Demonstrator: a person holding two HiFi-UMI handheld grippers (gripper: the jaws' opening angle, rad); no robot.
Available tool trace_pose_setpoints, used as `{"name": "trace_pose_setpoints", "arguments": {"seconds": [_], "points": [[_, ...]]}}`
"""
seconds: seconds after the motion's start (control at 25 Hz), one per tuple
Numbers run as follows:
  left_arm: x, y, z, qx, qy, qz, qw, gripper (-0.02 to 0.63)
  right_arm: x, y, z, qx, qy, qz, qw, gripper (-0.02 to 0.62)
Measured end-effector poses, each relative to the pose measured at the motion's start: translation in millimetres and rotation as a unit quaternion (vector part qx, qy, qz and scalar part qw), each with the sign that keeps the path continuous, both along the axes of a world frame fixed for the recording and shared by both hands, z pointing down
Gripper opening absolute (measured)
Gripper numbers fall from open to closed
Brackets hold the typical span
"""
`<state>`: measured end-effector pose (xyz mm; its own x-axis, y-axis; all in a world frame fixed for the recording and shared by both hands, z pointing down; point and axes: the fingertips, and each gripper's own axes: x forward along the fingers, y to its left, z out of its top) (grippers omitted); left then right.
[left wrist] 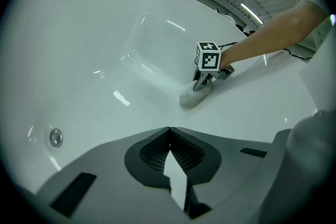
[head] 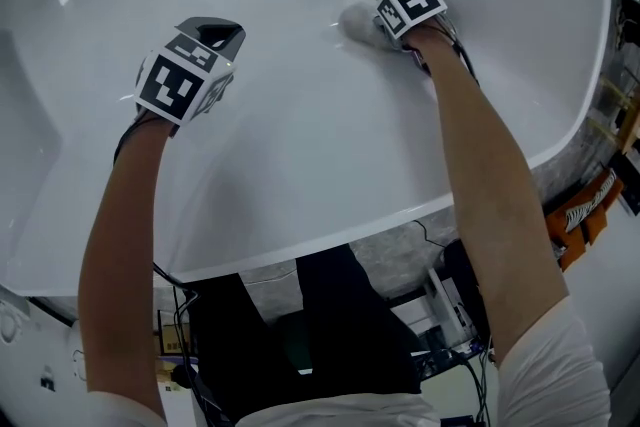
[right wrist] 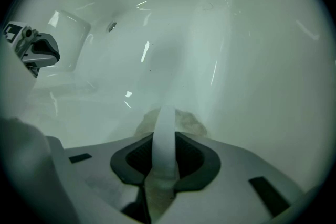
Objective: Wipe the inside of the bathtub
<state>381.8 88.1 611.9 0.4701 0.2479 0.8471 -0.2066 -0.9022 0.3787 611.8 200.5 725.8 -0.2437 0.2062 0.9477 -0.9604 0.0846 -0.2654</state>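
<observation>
On the bathtub (head: 300,125) wall, the cloth (head: 356,21) clamped in the right gripper (right wrist: 165,150) should be pressed flat, the left gripper (left wrist: 169,138) closed, empty.

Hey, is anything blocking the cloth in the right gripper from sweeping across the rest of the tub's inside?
Nothing visible does. The right gripper is shut on the cloth, which presses on the bare white inside of the bathtub. The left gripper, shut and empty, hangs off to one side, apart from the cloth.

The bathtub (head: 300,115) is glossy white, the cloth (head: 357,22) pale grey-beige.
</observation>
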Motion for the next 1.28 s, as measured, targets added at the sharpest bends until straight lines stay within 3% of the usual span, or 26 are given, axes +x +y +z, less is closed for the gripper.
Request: {"name": "trace_pose_setpoints", "arguments": {"seconds": [0.28,0.56,0.8,1.28], "points": [[-33,-10,0,0.005,-0.014,-0.001,0.9999,0.011,-24,-11,0,0.000,-0.010,-0.008,1.000,0.095],[-77,-22,3,0.008,-0.018,-0.013,0.9997,0.011,-81,-29,7,0.002,-0.029,-0.019,0.999,0.095],[-126,-28,15,0.009,-0.026,-0.019,0.9994,0.011,-154,-45,24,0.006,-0.053,-0.031,0.998,0.095],[-234,-51,-6,0.028,-0.045,-0.042,0.9977,0.011,-284,-78,9,0.017,-0.095,-0.055,0.994,0.095]]}}
